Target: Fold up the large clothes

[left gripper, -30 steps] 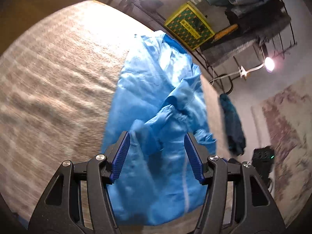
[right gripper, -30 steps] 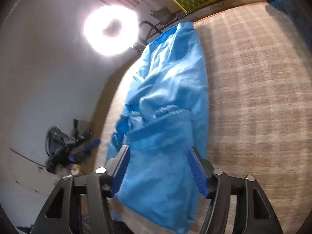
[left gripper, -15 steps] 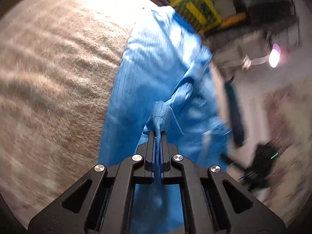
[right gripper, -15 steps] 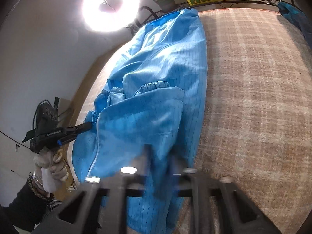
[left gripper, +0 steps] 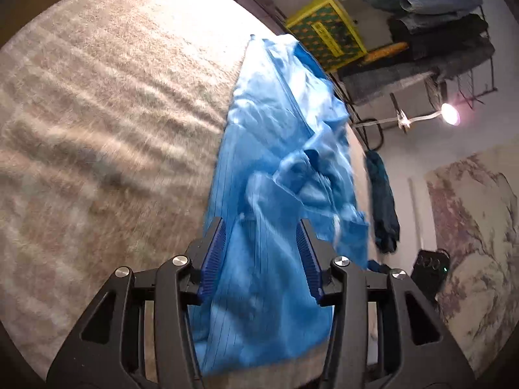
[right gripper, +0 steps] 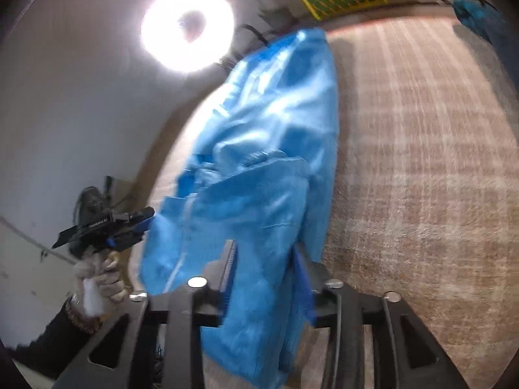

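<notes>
1. Left gripper [left gripper: 261,259]: fingers [left gripper: 212,256] partly apart, having just been opening. Blue cloth lies in the gap; the pads do not press on it.
2. Right gripper [right gripper: 264,278]: fingers [right gripper: 228,275] partly apart, also just opening. Frame is blurred; cloth runs through the gap with no clamp visible.
3. Blue garment [left gripper: 279,149]: one piece, thin pinstriped fabric with an elastic cuff showing near its middle. It lies lengthwise on the bed [left gripper: 97,113], along the edge nearest the clothes rack [left gripper: 438,42], with its near end bunched between both pairs of fingers.
4. Bed cover is beige, shaggy and faintly checked. The part on the garment's far side from the rack is bare.
5. Beyond the garment's far end: one yellow-green patterned box [left gripper: 324,45], contents not visible.
6. The rack holds several folded dark and grey textiles; count unclear. One dark teal cloth [left gripper: 381,201] hangs beside the garment, off the bed edge.
7. Lamps: one ring light [right gripper: 188,29] past the garment's far end, one small lamp [left gripper: 450,114] below the rack.
8. In the right wrist view a gloved hand [right gripper: 100,283] holds the left gripper just beside the garment's near corner.
</notes>
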`<state>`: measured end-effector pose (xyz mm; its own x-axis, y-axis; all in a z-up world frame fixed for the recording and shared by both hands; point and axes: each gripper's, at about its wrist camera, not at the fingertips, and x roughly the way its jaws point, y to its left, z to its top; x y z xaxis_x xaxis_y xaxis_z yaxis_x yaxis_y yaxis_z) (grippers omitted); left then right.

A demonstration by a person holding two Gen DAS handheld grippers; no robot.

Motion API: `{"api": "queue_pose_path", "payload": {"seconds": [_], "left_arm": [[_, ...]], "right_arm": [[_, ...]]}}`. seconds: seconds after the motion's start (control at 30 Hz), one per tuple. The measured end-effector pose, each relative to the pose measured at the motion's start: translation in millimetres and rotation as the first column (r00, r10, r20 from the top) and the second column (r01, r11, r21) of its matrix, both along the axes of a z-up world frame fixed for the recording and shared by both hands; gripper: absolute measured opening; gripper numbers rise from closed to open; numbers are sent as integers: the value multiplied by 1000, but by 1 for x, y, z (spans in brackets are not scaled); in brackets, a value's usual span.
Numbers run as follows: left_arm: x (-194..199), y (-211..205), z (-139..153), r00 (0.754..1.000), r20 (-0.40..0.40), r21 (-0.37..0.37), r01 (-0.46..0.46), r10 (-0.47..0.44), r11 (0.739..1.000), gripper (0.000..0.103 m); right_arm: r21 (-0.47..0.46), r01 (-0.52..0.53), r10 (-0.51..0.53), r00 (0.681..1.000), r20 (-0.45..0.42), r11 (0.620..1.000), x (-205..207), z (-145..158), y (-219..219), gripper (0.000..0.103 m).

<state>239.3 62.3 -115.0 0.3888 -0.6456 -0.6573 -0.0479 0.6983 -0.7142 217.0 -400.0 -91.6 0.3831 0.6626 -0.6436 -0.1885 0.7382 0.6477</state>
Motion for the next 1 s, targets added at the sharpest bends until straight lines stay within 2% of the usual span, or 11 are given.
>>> {"api": "queue_pose_path", "payload": {"seconds": [0.13, 0.37, 0.6, 0.67, 0.7, 0.73, 0.77, 0.83, 0.87, 0.93, 1.0], "left_arm": [[-28, 12, -9, 998, -39, -54, 36, -39, 998, 45], [-64, 14, -21, 992, -70, -47, 98, -102, 994, 45], [-73, 7, -21, 989, -60, -28, 133, -135, 991, 45], [-76, 4, -19, 990, -41, -6, 137, -137, 991, 29], [-78, 2, -16, 990, -31, 9, 138, -137, 990, 11], [-80, 1, -12, 992, -10, 25, 125, -124, 992, 7], [-84, 2, -6, 995, 20, 38, 98, -99, 994, 5], [-89, 3, -3, 998, 48, 24, 47, -48, 999, 4], [-91, 3, -8, 999, 34, 33, 28, -29, 999, 4], [-91, 1, -24, 1000, -17, 72, 19, -17, 997, 4], [-92, 2, -29, 999, -32, 74, 7, -4, 997, 4]], "right_arm": [[34, -66, 66, 998, 2, 997, -23, -6, -9, 41], [54, -153, 155, 988, -28, 987, -54, -29, -3, 41], [23, -188, 189, 982, -25, 982, -49, -33, 16, 37], [24, -177, 178, 983, -35, 984, -48, -33, 17, 25], [29, -172, 173, 984, -34, 985, -48, -33, 17, 20], [31, -166, 167, 985, -33, 986, -48, -26, 19, 12], [29, -161, 162, 987, -22, 987, -49, -22, 19, 6], [-32, -156, 156, 988, -5, 987, -51, -18, 23, 3], [-71, -151, 151, 988, -12, 986, -50, -20, 25, 2], [-82, -154, 151, 988, -35, 985, -48, -29, 31, 1], [-89, -155, 152, 988, -39, 984, -46, -29, 35, 1]]}}
